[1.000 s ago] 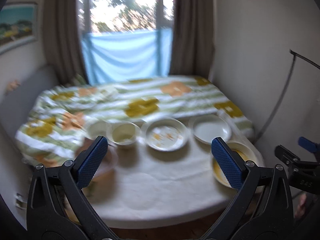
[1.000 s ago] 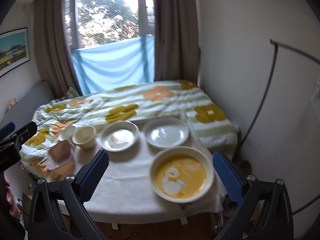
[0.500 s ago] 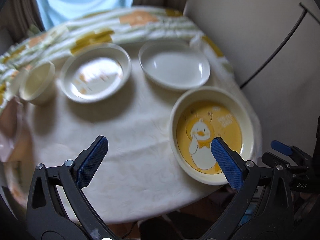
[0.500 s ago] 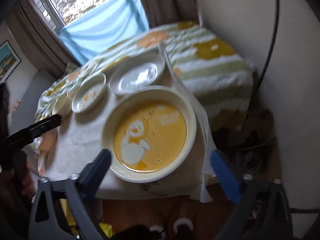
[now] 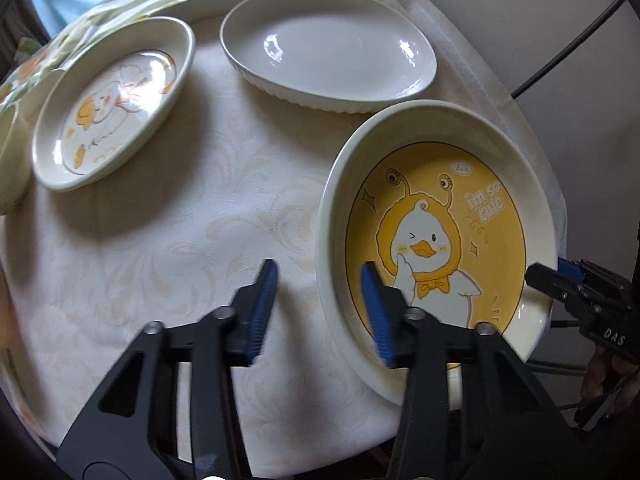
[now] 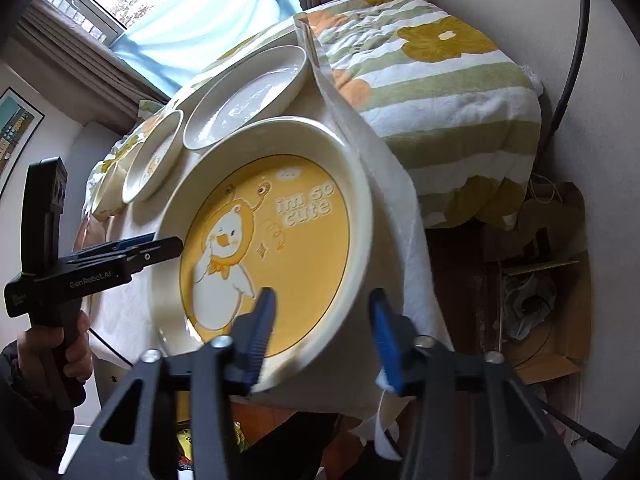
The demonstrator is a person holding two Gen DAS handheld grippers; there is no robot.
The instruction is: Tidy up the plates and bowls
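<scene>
Yellow duck plate [image 5: 436,240] at the counter's [image 5: 180,240] near right edge, rim straddled on opposite sides by left gripper [image 5: 320,304] and right gripper [image 6: 322,332], fingers just narrowing round it, firm contact unclear. Nothing stacked yet: white oval dish [image 5: 328,48], small duck plate [image 5: 112,100] and bowl [image 5: 10,168] lying apart, all left to gather.

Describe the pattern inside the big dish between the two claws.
Yellow centre with a cartoon duck and "i'm so cute", cream rim: the big dish, clearest in the left wrist view.
</scene>
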